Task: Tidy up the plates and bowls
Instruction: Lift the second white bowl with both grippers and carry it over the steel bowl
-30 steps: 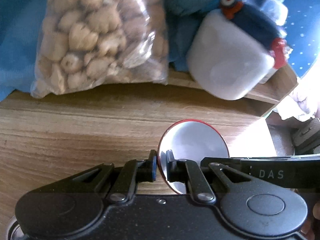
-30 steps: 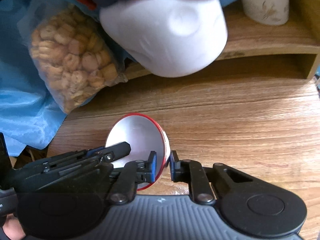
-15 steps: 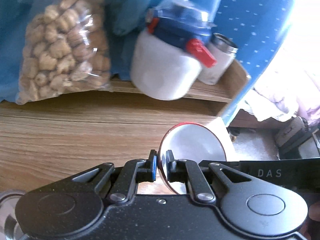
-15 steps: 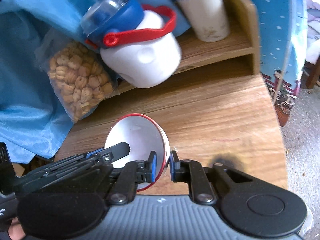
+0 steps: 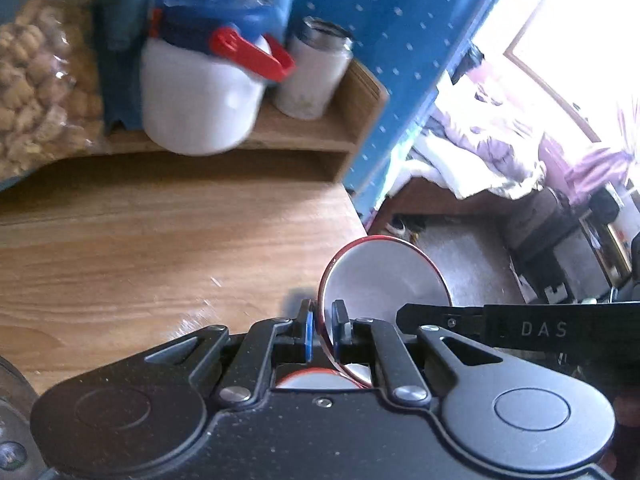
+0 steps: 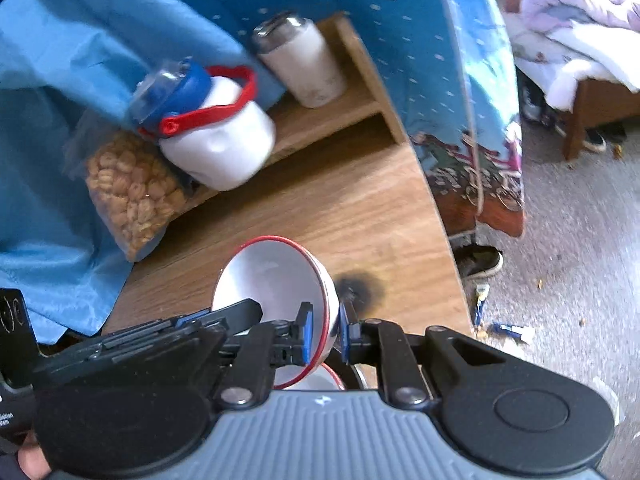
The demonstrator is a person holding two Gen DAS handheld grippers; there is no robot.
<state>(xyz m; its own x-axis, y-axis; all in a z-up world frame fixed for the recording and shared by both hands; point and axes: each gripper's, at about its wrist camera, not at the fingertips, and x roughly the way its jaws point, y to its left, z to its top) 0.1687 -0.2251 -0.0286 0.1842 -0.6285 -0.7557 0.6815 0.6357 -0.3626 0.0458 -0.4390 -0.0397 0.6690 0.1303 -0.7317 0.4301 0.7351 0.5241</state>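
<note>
A white bowl with a red rim point(image 5: 384, 280) is held between both grippers above the wooden table point(image 5: 140, 248). My left gripper point(image 5: 323, 330) is shut on its left rim. My right gripper point(image 6: 323, 334) is shut on its right rim, where the bowl point(image 6: 272, 280) tilts toward the camera. The right gripper's black finger shows in the left wrist view point(image 5: 520, 320), the left gripper's in the right wrist view point(image 6: 160, 332). A second red-rimmed bowl point(image 5: 318, 380) shows partly beneath the held one, also in the right wrist view point(image 6: 316, 380).
On a low wooden shelf point(image 6: 320, 120) at the back stand a white jug with blue lid and red handle point(image 6: 216, 136) and a white tumbler point(image 6: 304, 64). A bag of snacks point(image 6: 132, 192) leans beside it. A dark burn mark point(image 6: 360, 280) lies near the table's right edge.
Both grippers with the bowl have pulled back and up from the shelf; the jug and snack bag look smaller, and the table's right edge and floor have come into view.
</note>
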